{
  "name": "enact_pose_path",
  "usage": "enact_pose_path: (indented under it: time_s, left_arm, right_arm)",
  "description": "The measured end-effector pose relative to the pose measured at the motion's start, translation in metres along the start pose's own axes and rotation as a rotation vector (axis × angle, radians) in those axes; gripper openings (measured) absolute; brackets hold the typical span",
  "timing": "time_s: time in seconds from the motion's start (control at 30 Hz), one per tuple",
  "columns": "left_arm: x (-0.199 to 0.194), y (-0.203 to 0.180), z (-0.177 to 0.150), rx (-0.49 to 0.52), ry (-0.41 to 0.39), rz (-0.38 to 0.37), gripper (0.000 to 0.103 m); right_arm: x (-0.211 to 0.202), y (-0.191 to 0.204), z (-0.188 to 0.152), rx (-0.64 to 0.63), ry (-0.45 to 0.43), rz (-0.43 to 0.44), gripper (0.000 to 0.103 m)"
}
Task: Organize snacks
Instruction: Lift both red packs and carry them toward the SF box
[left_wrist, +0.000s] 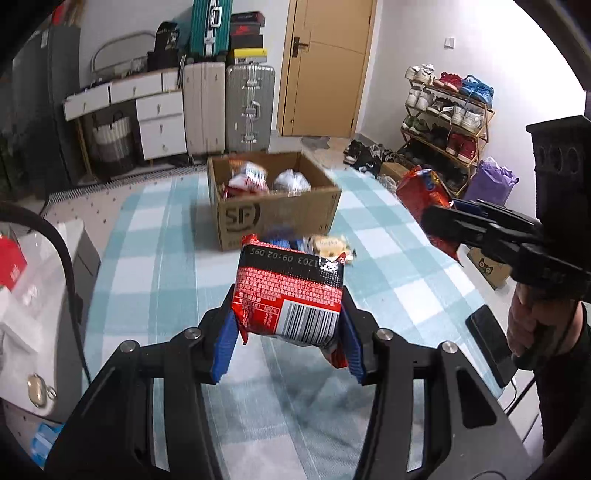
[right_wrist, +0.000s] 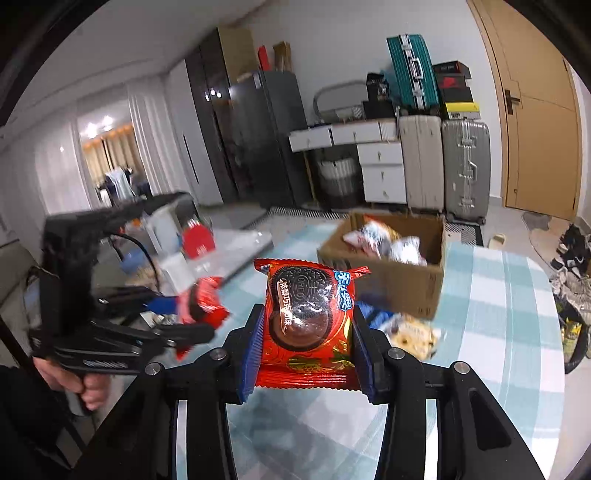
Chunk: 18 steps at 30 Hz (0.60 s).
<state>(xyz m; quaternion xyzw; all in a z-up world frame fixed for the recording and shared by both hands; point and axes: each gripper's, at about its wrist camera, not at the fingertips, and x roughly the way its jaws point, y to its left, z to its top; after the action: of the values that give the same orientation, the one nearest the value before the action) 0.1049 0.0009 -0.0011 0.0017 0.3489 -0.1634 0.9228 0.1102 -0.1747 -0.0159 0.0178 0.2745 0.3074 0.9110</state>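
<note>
While each hand-held gripper pinches a red snack pack, the left hand-held gripper on its barcode pack faces the cardboard box straight ahead on the bench, nearer than the right hand-held gripper with its Oreo pack.

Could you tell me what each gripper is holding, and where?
Left gripper: red snack packet, by its barcode end. Right gripper: Oreo packet, jaws on its side edges.
</note>
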Motion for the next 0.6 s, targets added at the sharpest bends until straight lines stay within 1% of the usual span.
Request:
enact_pose_path:
  time_s: [0.1, 0.27, 0.33, 0.53, 0.6]
  left_arm:
    - [-0.007, -0.004, 0.018, 0.020, -0.028, 0.014, 0.046]
    - [-0.011, -0.005, 0.051, 0.039, -0.054, 0.021, 0.046]
    - [-0.010, -0.001, 0.066, 0.034, -0.058, 0.013, 0.046]
    - [-0.004, 0.011, 0.111, 0.035, -0.067, 0.039, 0.046]
    - [-0.001, 0.016, 0.125, 0.043, -0.073, 0.058, 0.046]
  right_arm:
    - [-0.012, 0.002, 0.014, 0.002, -0.025, 0.016, 0.043]
    - [-0.030, 0.004, 0.041, 0.007, -0.069, 0.046, 0.043]
    - [-0.035, 0.005, 0.053, -0.011, -0.081, 0.037, 0.043]
    - [-0.043, 0.000, 0.086, -0.024, -0.109, 0.038, 0.043]
    - [-0.043, -0.004, 0.099, -0.021, -0.116, 0.038, 0.043]
